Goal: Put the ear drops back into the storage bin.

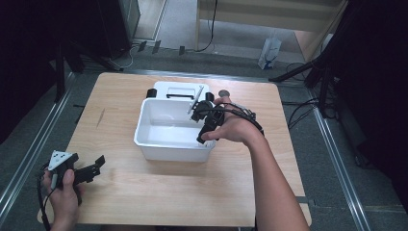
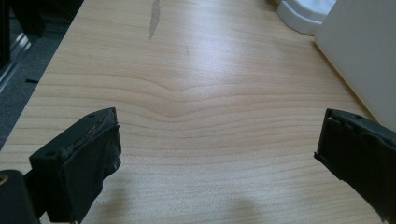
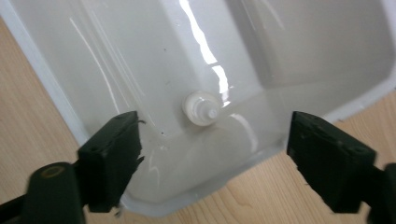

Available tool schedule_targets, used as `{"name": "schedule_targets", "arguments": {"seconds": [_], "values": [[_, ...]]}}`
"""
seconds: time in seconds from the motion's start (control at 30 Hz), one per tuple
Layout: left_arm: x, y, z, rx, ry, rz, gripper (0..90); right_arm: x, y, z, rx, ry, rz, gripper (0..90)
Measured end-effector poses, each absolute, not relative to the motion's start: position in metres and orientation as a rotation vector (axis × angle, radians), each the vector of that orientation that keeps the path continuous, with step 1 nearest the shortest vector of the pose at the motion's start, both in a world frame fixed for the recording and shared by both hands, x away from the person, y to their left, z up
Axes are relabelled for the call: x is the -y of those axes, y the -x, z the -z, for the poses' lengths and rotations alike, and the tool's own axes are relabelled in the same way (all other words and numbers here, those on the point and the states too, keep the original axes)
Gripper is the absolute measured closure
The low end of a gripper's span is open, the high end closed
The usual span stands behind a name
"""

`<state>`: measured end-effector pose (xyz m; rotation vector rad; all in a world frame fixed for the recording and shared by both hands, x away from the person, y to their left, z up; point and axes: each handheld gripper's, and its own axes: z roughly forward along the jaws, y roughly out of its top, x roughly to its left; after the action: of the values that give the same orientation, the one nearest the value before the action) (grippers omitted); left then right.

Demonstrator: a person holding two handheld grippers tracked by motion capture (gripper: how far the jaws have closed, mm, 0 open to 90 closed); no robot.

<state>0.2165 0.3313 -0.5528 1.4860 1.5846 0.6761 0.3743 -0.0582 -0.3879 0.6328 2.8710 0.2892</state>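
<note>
A white plastic tub (image 1: pixel 173 150) stands in the middle of the wooden table (image 1: pixel 159 192). Over its near right corner a hand holds my right gripper (image 1: pixel 204 134), which points down into it. In the right gripper view the right gripper (image 3: pixel 215 126) is open, with nothing between its jaws. Below it a small white round cap (image 3: pixel 200 108) lies on the glossy bottom of the tub (image 3: pixel 116 56). My left gripper (image 1: pixel 97 168) rests at the table's near left in the other hand. Its jaws stand wide apart over bare wood, so the left gripper (image 2: pixel 218 128) is open.
Behind the tub lies a flat white piece (image 1: pixel 178 89) with a black handle, a thin metal rod (image 1: pixel 195 98) leaning at its right. A small dark disc (image 1: pixel 223 93) sits on the wood beside them. The tub's wall (image 2: pixel 364 51) rises right of the left gripper.
</note>
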Motion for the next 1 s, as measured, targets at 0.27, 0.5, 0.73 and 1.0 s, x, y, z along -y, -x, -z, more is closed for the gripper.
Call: {"name": "schedule_targets", "arguments": {"seconds": [0.27, 0.5, 0.73, 1.0], "values": [[-0.331, -0.217, 0.553, -1.586, -1.487, -0.68, 0.5, 0.078, -0.37, 0.381, -2.825, -0.737, -0.293, 2.8], [-0.331, -0.216, 0.553, -1.586, -1.49, -0.679, 0.6, 0.101, -0.366, 0.381, -2.809, -0.819, -0.326, 0.8], [-0.331, -0.216, 0.553, -1.586, -1.491, -0.68, 0.5, 0.123, -0.361, 0.387, -2.793, -0.876, -0.331, 0.8], [-0.331, -0.216, 0.553, -1.585, -1.494, -0.677, 0.5, 0.145, -0.352, 0.401, -2.789, -0.913, -0.322, 0.8]]}}
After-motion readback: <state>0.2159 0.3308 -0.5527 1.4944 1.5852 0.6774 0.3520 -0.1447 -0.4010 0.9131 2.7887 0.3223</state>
